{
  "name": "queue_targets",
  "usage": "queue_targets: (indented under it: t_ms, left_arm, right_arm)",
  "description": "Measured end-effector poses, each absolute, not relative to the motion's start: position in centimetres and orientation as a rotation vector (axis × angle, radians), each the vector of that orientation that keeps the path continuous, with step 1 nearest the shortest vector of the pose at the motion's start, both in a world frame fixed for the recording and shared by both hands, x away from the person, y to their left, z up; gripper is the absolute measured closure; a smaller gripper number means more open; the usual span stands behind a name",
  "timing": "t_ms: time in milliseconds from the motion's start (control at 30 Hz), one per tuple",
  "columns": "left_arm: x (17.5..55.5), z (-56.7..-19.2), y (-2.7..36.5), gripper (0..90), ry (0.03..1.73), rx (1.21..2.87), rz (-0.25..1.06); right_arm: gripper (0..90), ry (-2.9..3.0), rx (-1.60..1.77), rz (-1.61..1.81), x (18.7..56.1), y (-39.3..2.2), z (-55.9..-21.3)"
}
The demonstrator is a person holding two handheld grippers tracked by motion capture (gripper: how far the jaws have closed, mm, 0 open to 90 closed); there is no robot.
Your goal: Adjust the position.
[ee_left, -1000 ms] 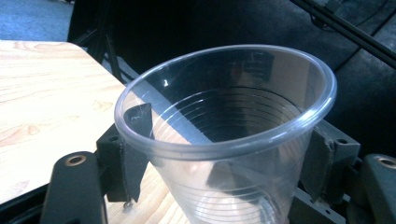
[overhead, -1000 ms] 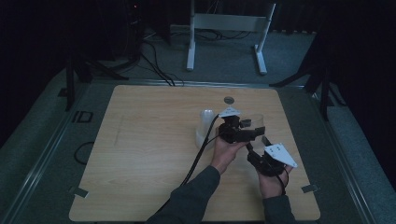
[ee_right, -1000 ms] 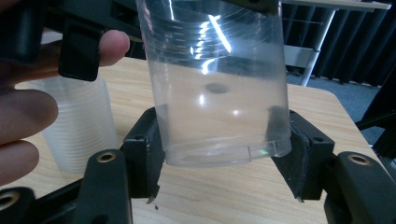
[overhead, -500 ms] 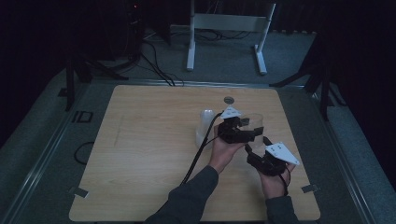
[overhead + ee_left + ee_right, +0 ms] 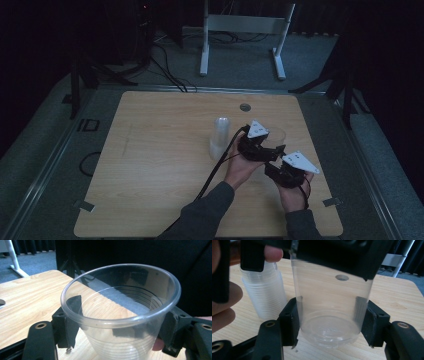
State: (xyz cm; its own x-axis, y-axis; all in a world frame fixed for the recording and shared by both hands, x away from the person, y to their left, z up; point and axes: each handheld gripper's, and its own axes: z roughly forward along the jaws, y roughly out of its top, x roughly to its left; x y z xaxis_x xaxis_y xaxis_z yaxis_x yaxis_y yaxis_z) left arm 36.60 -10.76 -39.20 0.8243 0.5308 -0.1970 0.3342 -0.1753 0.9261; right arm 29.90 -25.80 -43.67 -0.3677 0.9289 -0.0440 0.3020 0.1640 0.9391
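A single clear plastic cup [image 5: 332, 312] had been brought away from the stack of clear cups [image 5: 220, 137] and stood apart from it, toward the right side of the bench [image 5: 150, 170], between the person's two hands. The stack remained upright near the middle of the bench, just left of the left hand.

The right tool [image 5: 329, 322] had its jaws against opposite sides of the cup low on its wall, near the base; those jaws had just been closing, with the cup between them, and the pads appeared to press on the plastic. The left tool [image 5: 120, 335] straddled the same cup higher up, under the rim; its jaws had just been opening with the cup between them. In the left gripper view the left-hand pad lay against the wall, but the clear plastic made it hard to tell whether the other pad pressed, so its grip could not be settled.

Judged from this, the separating of one cup from the stack looked done or nearly so: the cup was free of the stack and seemed to rest on or just above the bench. What was left appeared to be passing the cup fully to one tool and setting it down wherever it belonged.
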Motion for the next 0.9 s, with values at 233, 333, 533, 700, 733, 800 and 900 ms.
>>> queue_targets:
  t_ms: [233,333,533,700,733,800,900]
  left_arm:
    - [36.72,-39.2,-10.47,24.4,0.69,1.737,0.171]
    - [36.77,-39.28,-10.37,24.3,0.693,1.723,0.154]
    - [36.87,-39.19,-10.11,24.3,0.704,1.687,0.116]
    - [36.96,-39.15,-9.97,25.1,0.705,1.674,0.083]
    - [36.97,-39.14,-9.93,25.3,0.704,1.672,0.078]
    - [36.96,-39.12,-9.9,25.3,0.702,1.668,0.072]
    - [36.95,-39.1,-9.88,25.3,0.698,1.66,0.068]
  right_arm:
    - [40.9,1.763,1.194,1.234,29.89,-25.95,-43.7]
    - [40.9,1.764,1.19,1.236,29.85,-25.93,-43.71]
    - [40.9,1.761,1.183,1.234,29.79,-25.85,-43.79]
    - [41.0,1.75,1.17,1.229,29.68,-25.85,-43.76]
    - [41.0,1.749,1.168,1.229,29.67,-25.84,-43.76]
    - [41.0,1.748,1.165,1.228,29.65,-25.84,-43.8]
    - [41.0,1.746,1.164,1.226,29.63,-25.85,-43.85]
